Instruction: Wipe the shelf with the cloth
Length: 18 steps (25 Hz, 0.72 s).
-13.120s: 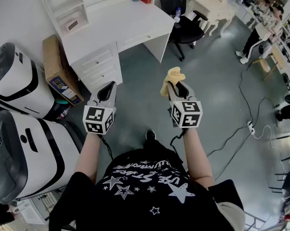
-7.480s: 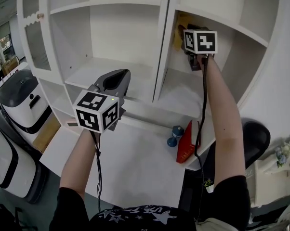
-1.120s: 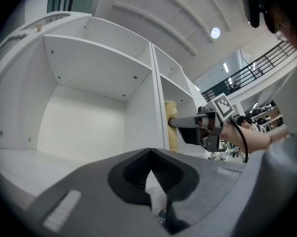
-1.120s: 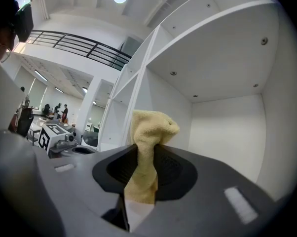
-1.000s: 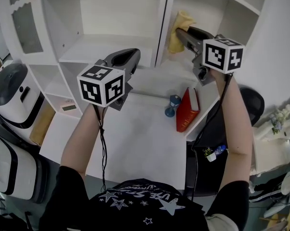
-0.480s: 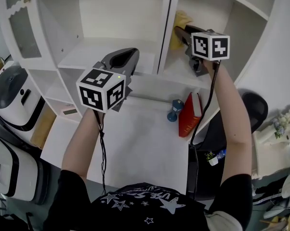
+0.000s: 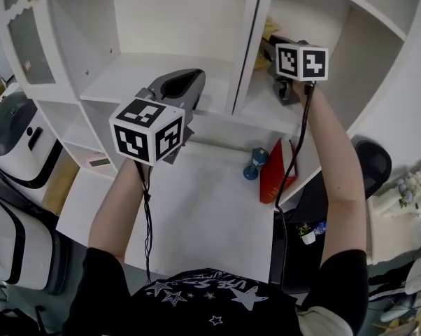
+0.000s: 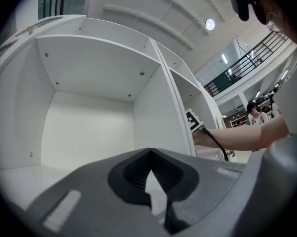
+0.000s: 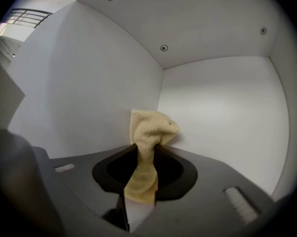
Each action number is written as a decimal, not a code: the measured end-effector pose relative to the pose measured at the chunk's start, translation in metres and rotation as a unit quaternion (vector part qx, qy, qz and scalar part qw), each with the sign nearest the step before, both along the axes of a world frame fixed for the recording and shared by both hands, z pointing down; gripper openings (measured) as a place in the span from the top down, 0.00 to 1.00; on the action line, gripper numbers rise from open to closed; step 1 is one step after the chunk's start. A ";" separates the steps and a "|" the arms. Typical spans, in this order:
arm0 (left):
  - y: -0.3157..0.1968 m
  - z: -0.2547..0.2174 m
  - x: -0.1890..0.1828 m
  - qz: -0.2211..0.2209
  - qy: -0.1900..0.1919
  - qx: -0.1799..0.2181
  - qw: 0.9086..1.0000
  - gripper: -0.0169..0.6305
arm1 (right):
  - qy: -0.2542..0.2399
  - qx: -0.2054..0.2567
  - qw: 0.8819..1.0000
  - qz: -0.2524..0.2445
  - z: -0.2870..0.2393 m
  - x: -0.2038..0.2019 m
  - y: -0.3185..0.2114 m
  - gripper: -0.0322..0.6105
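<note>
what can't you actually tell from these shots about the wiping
- Whether the cloth touches the shelf board: in the head view, the right claw and the divider cover it; in the right gripper view, the claw's own body hides the board.
- What the blue object beside the red book is: in the head view it is too small to identify.

Soft, nubby yellow terry cloth (image 9: 149, 132). The shelf (image 7: 170, 26) is smooth white-painted board with a faint sheen. The left gripper (image 8: 149, 153) and right gripper (image 9: 147, 147) are matt grey plastic, ribbed inside.
</note>
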<state>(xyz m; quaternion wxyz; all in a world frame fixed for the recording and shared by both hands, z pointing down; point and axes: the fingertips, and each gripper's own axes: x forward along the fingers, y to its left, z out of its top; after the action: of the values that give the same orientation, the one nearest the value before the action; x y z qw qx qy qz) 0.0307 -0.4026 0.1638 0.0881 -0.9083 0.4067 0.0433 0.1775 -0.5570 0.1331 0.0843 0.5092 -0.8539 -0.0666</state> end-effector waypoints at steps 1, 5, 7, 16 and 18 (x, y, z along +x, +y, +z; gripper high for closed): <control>0.000 0.000 0.000 0.001 0.001 0.000 1.000 0.97 | -0.004 -0.008 1.000 0.002 0.003 0.001 -0.004 0.75; -0.001 -0.001 0.002 0.005 0.003 -0.001 1.000 0.97 | -0.014 -0.025 1.000 0.006 0.009 0.002 -0.013 0.75; -0.001 -0.001 0.002 0.007 0.006 -0.003 1.000 0.97 | -0.013 -0.026 1.000 0.008 0.009 0.001 -0.015 0.75; 0.005 -0.003 0.003 0.014 0.010 -0.005 1.000 0.97 | -0.015 -0.030 0.999 0.008 0.010 -0.001 -0.010 0.75; 0.007 -0.003 0.003 0.013 0.009 -0.005 1.000 0.97 | -0.016 -0.031 0.999 0.005 0.010 -0.002 -0.006 0.75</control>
<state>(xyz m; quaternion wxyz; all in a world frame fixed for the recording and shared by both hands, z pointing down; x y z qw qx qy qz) 0.0334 -0.3956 0.1606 0.0796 -0.9134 0.3960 0.0510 0.1755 -0.5630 0.1427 0.0872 0.5116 -0.8542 -0.0313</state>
